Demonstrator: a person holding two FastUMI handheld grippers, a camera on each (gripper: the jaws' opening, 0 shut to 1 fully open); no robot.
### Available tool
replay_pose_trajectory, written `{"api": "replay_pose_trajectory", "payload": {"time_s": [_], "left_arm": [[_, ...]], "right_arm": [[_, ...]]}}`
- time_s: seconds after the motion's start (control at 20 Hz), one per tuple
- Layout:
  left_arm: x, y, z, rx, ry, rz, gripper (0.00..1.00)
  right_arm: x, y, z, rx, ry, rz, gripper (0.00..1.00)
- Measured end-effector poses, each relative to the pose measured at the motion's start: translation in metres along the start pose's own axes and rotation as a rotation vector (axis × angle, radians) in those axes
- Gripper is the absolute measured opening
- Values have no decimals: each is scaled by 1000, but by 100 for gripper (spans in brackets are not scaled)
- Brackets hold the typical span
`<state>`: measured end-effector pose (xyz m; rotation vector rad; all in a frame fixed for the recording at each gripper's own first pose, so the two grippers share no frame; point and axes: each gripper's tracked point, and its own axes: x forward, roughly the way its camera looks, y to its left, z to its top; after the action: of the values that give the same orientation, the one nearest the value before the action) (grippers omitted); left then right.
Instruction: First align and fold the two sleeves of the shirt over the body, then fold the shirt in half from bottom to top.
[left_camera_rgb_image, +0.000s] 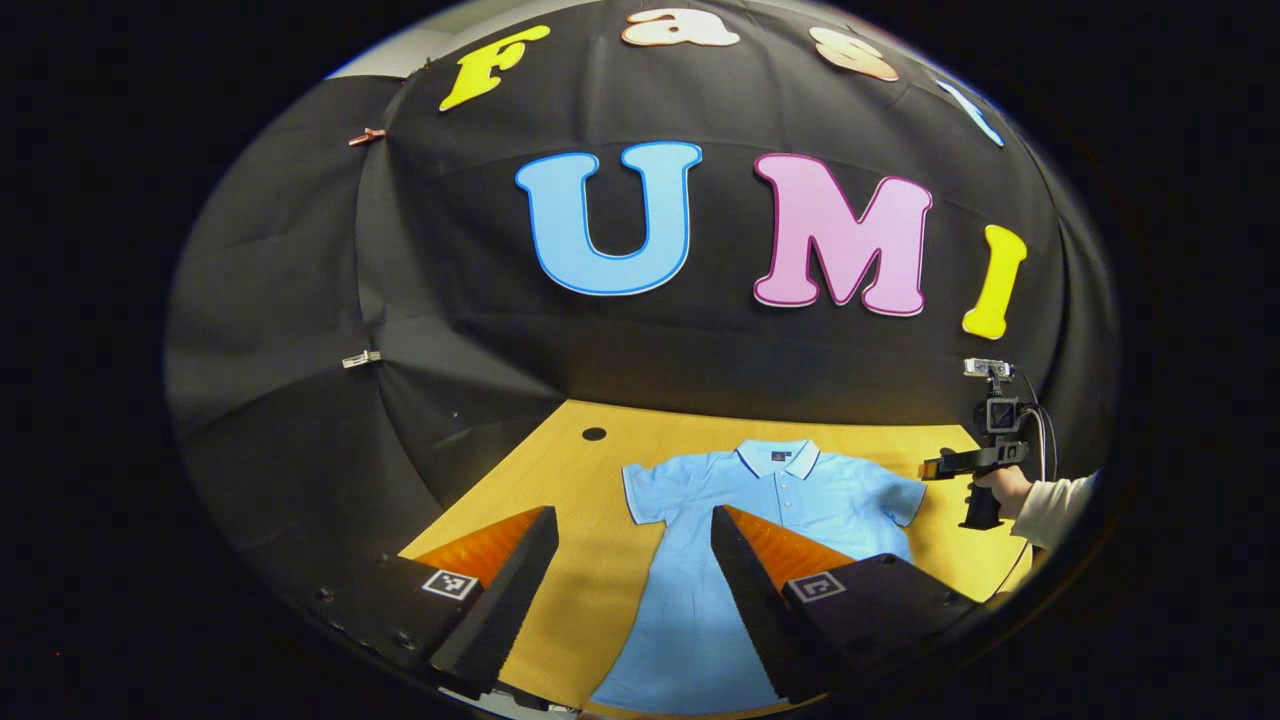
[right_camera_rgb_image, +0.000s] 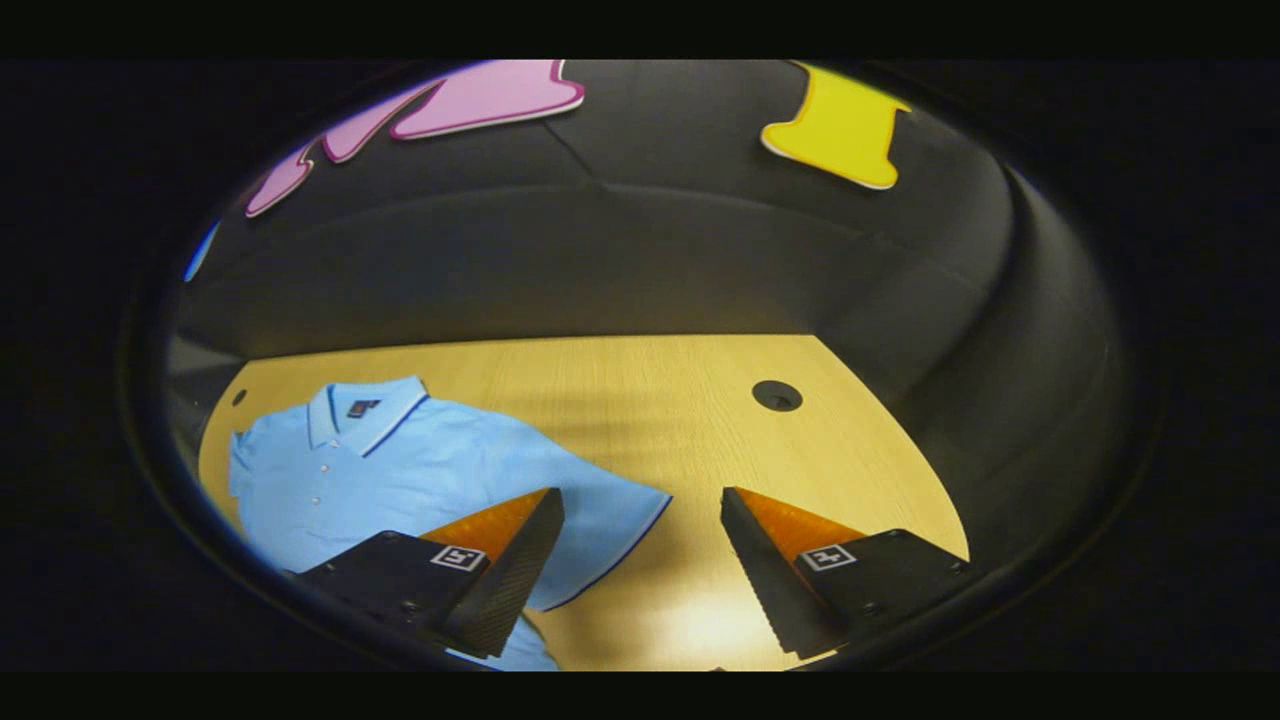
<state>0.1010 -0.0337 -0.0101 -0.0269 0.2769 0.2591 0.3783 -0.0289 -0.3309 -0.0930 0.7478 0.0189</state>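
light-blue polo shirt (left_camera_rgb_image: 760, 520) flat on wooden table (left_camera_rgb_image: 590, 590), collar far side, sleeves unfolded, left gripper (left_camera_rgb_image: 632, 590) fingers apart above shirt's lower left, right gripper (right_camera_rgb_image: 640, 570) fingers apart over sleeve (right_camera_rgb_image: 610, 520) hem, nothing gripped, hand (left_camera_rgb_image: 1005, 490) at right edge
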Motion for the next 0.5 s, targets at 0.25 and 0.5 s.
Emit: {"api": "replay_pose_trajectory", "payload": {"time_s": [0.25, 0.5], "left_arm": [[7, -25, 11, -38, 15, -31, 96], [20, -36, 1, -93, 36, -46, 96]], "right_arm": [[36, -2, -21, 28, 82, 1, 98], [44, 2, -18, 94, 91, 21, 93]]}}
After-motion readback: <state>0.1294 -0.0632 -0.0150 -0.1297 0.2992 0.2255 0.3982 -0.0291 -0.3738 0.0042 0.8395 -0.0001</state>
